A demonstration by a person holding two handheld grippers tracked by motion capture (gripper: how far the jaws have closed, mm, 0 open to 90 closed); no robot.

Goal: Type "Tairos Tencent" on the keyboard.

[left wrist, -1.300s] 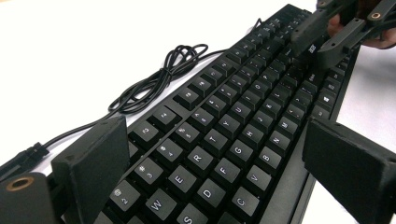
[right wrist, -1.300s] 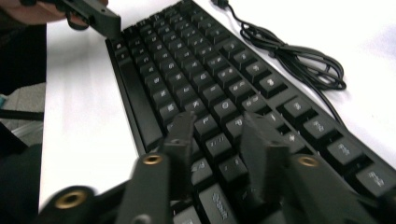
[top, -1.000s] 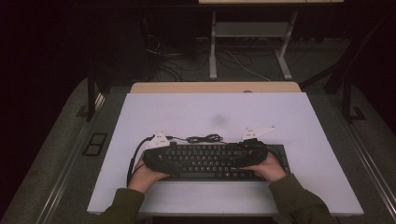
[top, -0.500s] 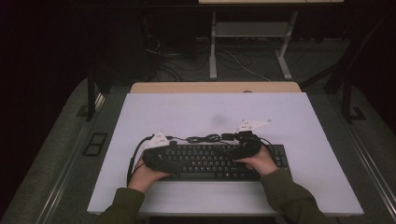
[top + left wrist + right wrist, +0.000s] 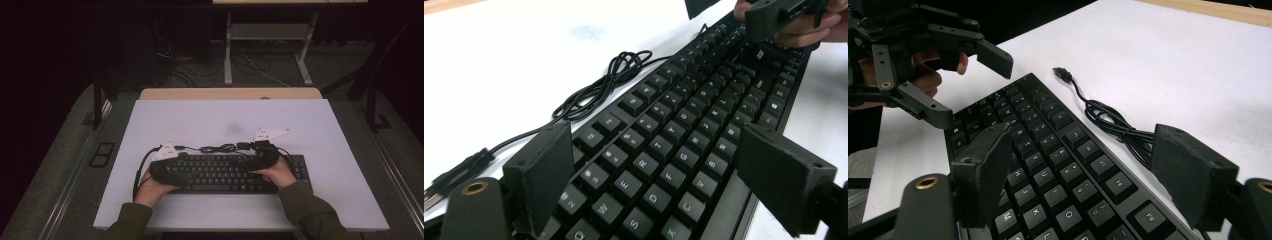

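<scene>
A black keyboard [image 5: 225, 172] lies across the near part of the white table [image 5: 225, 115]. Its black cable [image 5: 220, 148] is coiled just behind it. My left gripper [image 5: 175, 167] is at the keyboard's left end. In the left gripper view the left gripper [image 5: 664, 175] straddles the keyboard [image 5: 684, 130] from far edge to near edge. Its jaws have just been closing, and the pads do not press on it. My right gripper [image 5: 250, 160] hovers over the right half. In the right gripper view it [image 5: 1088, 172] stands open above the keys [image 5: 1048, 145], and the left gripper [image 5: 968, 90] is ahead.
The cable's USB plug [image 5: 1062, 72] lies loose on the table behind the keyboard. A wooden strip [image 5: 230, 93] borders the table's far edge. Beyond it stand a metal desk frame [image 5: 227, 55] and floor cables [image 5: 175, 60].
My right gripper has shifted a little to the left, from the keyboard's right end toward its middle. The left hand and the keyboard have stayed put.
</scene>
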